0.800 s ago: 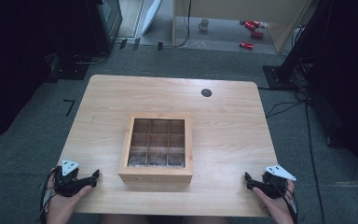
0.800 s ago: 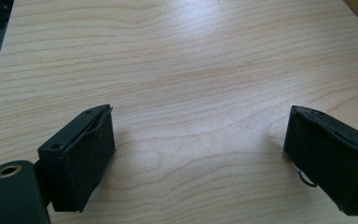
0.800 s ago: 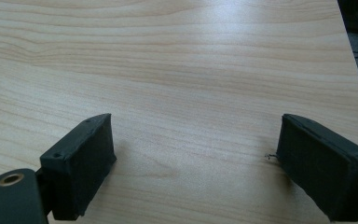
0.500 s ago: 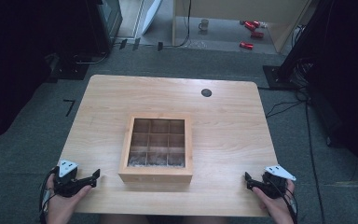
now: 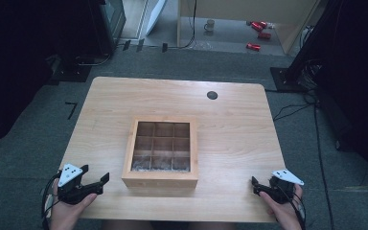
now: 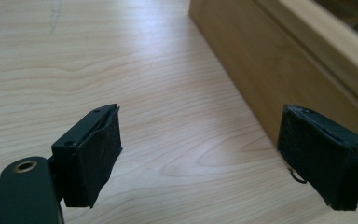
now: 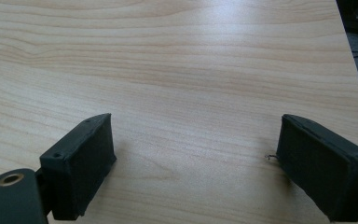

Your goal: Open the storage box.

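A square wooden box (image 5: 160,151) with a clear lid over a grid of compartments stands in the middle of the light wooden table (image 5: 230,129). My left gripper (image 5: 100,182) rests at the table's front left corner, held in a hand, jaws wide apart with nothing between them. In the left gripper view the box's side wall (image 6: 279,70) rises at the right, just past my left gripper (image 6: 200,154). At the front right corner my right gripper (image 5: 255,186) is open too. The right gripper view has bare tabletop between the open jaws of that gripper (image 7: 196,163).
A small black round grommet (image 5: 212,95) sits in the table near its far edge. Beyond the table lie grey carpet, cables, a white mug (image 5: 210,25) and red items (image 5: 258,28) on the floor. Dark stands flank both sides.
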Tool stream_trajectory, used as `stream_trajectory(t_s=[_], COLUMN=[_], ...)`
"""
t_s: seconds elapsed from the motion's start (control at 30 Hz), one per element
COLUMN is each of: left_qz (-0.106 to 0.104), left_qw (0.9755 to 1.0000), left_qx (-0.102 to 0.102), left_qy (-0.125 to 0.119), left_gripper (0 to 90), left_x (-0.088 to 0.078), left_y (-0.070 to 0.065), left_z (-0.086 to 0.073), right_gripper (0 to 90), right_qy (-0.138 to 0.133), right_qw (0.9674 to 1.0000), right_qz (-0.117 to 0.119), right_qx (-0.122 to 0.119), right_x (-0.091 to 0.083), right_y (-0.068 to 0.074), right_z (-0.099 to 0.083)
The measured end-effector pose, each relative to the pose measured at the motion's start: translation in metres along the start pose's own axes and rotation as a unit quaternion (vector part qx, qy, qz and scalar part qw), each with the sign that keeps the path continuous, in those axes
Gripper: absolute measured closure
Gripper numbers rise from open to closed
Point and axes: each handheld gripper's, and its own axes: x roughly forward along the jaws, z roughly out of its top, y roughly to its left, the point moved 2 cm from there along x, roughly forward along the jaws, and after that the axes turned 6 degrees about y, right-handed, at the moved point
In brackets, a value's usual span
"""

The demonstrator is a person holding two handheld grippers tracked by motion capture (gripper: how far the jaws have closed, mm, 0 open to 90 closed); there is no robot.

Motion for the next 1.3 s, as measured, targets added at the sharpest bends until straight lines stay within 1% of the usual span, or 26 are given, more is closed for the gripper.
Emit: stream_trajectory(t_s=[0.07,0.1,0.13,0.2,0.23,0.27,0.3,0.33,0.37,0.4,0.43,0.5,0.53,0.73,0.77,0.83,0.87,0.9,0.97,1.07,1.1,1.13,1.17,1.23,1.27,1.3], left_qz=[-0.018,-0.018,-0.023,-0.032,-0.032,-0.041,-0.041,-0.049,-0.055,-0.055,-0.053,-0.057,-0.057,-0.092,-0.092,-0.102,-0.108,-0.108,-0.112,-0.111,-0.111,-0.112,-0.113,-0.114,-0.117,-0.117], left_qw=[0.9998,0.9998,0.9997,0.9993,0.9993,0.9988,0.9988,0.9982,0.9978,0.9976,0.9978,0.9976,0.9976,0.9951,0.9951,0.9941,0.9930,0.9930,0.9919,0.9917,0.9917,0.9916,0.9915,0.9914,0.9909,0.9909], left_qx=[0.002,0.002,0.010,0.020,0.020,0.028,0.028,0.034,0.038,0.042,0.040,0.038,0.038,0.034,0.034,0.038,0.048,0.048,0.059,0.064,0.064,0.064,0.063,0.062,0.064,0.064], left_qy=[0.001,0.001,0.002,0.002,0.002,-0.001,-0.001,-0.001,-0.002,0.000,0.001,0.001,0.001,-0.005,-0.005,-0.003,0.000,0.000,0.005,0.010,0.010,0.012,0.013,0.014,0.016,0.016], left_gripper=[15.3,15.4,16.2,18.2,21.1,23.1,23.2,24.1,24.1,27.4,30.1,33.1,33.8,33.0,33.0,33.1,33.4,33.8,35.3,38.3,39.9,39.9,42.8,44.0,46.2,47.3], left_x=[0.001,0.001,0.002,0.002,0.002,0.002,0.002,0.002,0.003,0.003,0.003,0.003,0.003,-0.006,-0.006,-0.005,-0.004,-0.004,0.000,0.004,0.004,0.005,0.007,0.008,0.009,0.009], left_y=[-0.005,-0.005,-0.010,-0.016,-0.016,-0.021,-0.021,-0.024,-0.027,-0.031,-0.032,-0.033,-0.033,-0.031,-0.031,-0.033,-0.037,-0.037,-0.043,-0.047,-0.047,-0.049,-0.050,-0.051,-0.054,-0.054], left_z=[0.000,0.000,0.000,0.001,0.001,0.001,0.001,0.001,0.002,0.002,0.002,0.002,0.002,0.004,0.004,0.004,0.003,0.003,0.002,0.001,0.001,0.001,0.001,0.002,0.001,0.001], right_gripper=[11.0,11.0,11.4,13.3,13.3,13.4,13.4,13.4,13.4,13.5,13.5,13.5,13.5,13.9,13.9,14.0,14.1,14.1,14.2,14.3,14.3,14.3,14.3,14.3,14.3,14.3], right_qy=[-0.003,-0.003,-0.001,-0.001,-0.001,0.001,0.001,0.001,0.001,-0.002,-0.004,-0.009,-0.009,-0.027,-0.027,-0.030,-0.032,-0.032,-0.038,-0.041,-0.041,-0.041,-0.044,-0.044,-0.047,-0.047], right_qw=[1.0000,1.0000,0.9999,0.9997,0.9997,0.9996,0.9996,0.9996,0.9996,0.9998,0.9998,0.9999,0.9999,0.9996,0.9996,0.9996,0.9995,0.9995,0.9993,0.9991,0.9991,0.9990,0.9986,0.9985,0.9980,0.9980], right_qz=[-0.009,-0.009,-0.014,-0.019,-0.019,-0.024,-0.025,-0.025,-0.025,-0.021,-0.017,-0.012,-0.012,-0.002,-0.002,0.000,0.002,0.002,0.006,0.014,0.014,0.017,0.026,0.028,0.037,0.037], right_qx=[0.004,0.004,0.010,0.013,0.013,0.013,0.011,0.008,0.008,0.005,0.005,0.003,0.003,0.003,0.003,0.004,0.005,0.005,0.002,-0.003,-0.003,-0.007,-0.015,-0.017,-0.023,-0.023], right_x=[0.000,0.000,0.000,-0.001,-0.001,0.000,0.000,-0.001,-0.001,-0.002,-0.002,-0.004,-0.004,-0.012,-0.012,-0.014,-0.014,-0.014,-0.015,-0.016,-0.016,-0.016,-0.017,-0.017,-0.018,-0.018], right_y=[0.002,0.002,0.004,0.005,0.005,0.009,0.010,0.013,0.013,0.019,0.021,0.026,0.026,0.042,0.042,0.045,0.048,0.048,0.054,0.062,0.062,0.065,0.073,0.076,0.084,0.084], right_z=[0.000,0.000,0.000,0.001,0.001,0.002,0.003,0.003,0.003,0.004,0.005,0.006,0.006,0.011,0.011,0.012,0.014,0.014,0.016,0.017,0.017,0.017,0.018,0.018,0.019,0.019])
